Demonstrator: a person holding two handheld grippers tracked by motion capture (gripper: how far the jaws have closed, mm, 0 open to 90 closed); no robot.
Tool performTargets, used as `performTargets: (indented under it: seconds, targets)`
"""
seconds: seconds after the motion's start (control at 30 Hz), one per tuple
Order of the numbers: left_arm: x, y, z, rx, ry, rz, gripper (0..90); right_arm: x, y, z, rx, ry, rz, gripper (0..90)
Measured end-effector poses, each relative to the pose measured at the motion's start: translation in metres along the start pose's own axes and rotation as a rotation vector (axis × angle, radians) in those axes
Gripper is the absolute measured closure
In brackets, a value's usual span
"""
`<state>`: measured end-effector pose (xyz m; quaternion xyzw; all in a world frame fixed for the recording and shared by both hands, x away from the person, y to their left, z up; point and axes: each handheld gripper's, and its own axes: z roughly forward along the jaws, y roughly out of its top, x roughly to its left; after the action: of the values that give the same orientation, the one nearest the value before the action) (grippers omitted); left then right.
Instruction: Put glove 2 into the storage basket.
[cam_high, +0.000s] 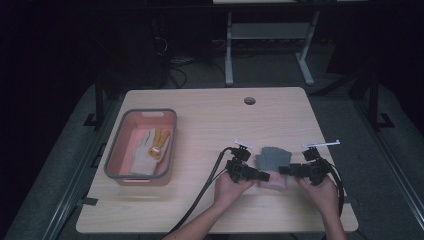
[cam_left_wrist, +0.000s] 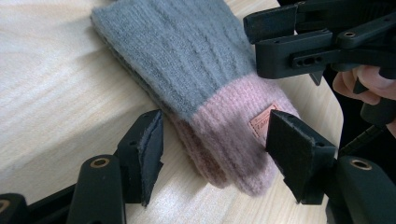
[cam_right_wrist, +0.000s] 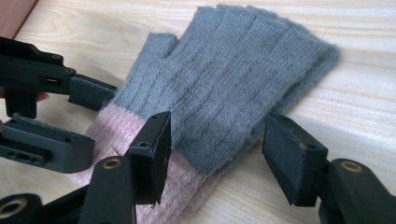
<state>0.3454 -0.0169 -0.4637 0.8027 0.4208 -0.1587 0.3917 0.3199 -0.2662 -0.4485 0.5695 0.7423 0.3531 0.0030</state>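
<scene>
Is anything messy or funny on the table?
Nothing looks spilled or broken. The grey and pink glove lies flat on the table between the two grippers, and other gloves sit tidily in the pink bin.

A dim lab: one pale wooden table on grey carpet, metal-framed bench behind.

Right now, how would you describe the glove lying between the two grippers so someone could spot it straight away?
Start at the wooden table and look to its near edge, right of the pink bin. Between the left gripper and the right gripper lies a knitted glove. Unlike the pale and yellow glove in the bin, it is grey with a pink cuff and a small tag.
</scene>
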Motion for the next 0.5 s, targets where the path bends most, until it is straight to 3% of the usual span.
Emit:
performTargets:
  seconds: [0.23,0.5]
  targets:
    - [0.0004,0.0005,0.0036,0.005,0.005,-0.009,38.8,-0.0024,-0.0021,0.0035,0.017,0.005,0.039,41.7]
    - [-0.0012,0.0011,0.0064,0.011,0.009,-0.001,44.3,-0.0098,-0.0062,0.0079,0.007,0.051,0.115,43.1]
